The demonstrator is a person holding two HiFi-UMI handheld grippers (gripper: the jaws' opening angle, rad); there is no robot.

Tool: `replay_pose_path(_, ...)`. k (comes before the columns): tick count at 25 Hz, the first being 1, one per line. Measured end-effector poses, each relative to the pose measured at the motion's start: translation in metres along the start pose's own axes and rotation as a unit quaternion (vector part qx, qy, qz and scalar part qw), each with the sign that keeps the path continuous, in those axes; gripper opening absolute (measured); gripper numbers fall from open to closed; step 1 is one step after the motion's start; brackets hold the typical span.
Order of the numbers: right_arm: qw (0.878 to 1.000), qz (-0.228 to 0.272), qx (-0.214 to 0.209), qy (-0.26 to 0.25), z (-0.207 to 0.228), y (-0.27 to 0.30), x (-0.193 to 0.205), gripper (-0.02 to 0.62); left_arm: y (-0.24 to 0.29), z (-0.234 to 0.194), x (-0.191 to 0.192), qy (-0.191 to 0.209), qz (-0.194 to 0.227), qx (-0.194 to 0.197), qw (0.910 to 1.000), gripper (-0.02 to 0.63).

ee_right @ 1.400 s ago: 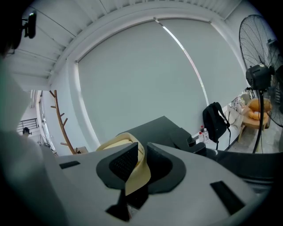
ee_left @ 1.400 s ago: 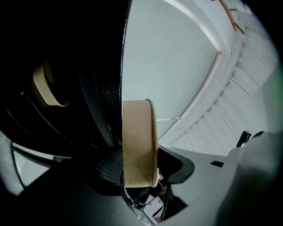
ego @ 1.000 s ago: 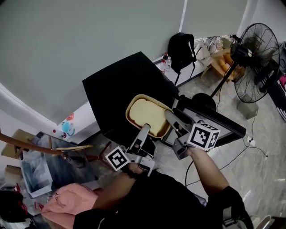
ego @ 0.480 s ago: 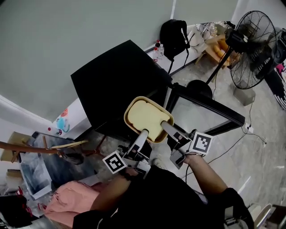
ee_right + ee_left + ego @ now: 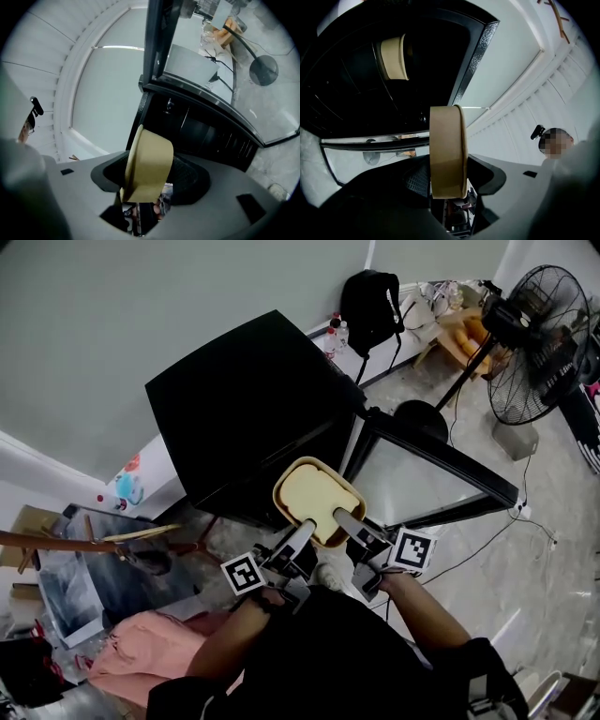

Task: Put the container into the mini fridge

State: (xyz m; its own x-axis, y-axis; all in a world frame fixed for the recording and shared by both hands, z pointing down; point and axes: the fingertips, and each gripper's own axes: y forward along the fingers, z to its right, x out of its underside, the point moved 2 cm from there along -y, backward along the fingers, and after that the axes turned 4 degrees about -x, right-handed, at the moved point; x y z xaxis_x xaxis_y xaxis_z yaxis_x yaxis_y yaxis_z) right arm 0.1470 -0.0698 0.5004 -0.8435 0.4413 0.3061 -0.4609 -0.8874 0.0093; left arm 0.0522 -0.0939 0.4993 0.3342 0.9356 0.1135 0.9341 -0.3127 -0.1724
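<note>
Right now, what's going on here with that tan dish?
A person holds a tan container with two tools, the left tool and the right tool, each gripping its near edge. The right tool's jaws have just been closing, with the container between them. The container hangs in front of the black mini fridge, whose door stands open. It is not yet inside.

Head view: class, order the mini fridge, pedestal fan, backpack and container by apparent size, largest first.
1. mini fridge
2. pedestal fan
3. container and backpack: about alike; the container is nearer the camera.
</note>
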Motion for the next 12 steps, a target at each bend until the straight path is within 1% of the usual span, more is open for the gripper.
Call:
replay_pose_path(6,1.0,0.012,-0.013,0.023,0.022,0.003,0.007,0.241,-0.002,-0.019,-0.003,0.024,-0.022,-0.015,0.9994,0.241)
replay_pose_path(9,0.998,0.031,-0.02,0.041,0.032,0.005,0.008,0.233,-0.003,-0.027,-0.007,0.037,-0.03,-0.024,0.9986,0.242)
replay_pose_path(12,0.996,0.061,-0.026,0.065,0.039,0.007,0.004,0.227,-0.003,-0.033,-0.012,0.052,-0.039,-0.037,0.9972,0.25)
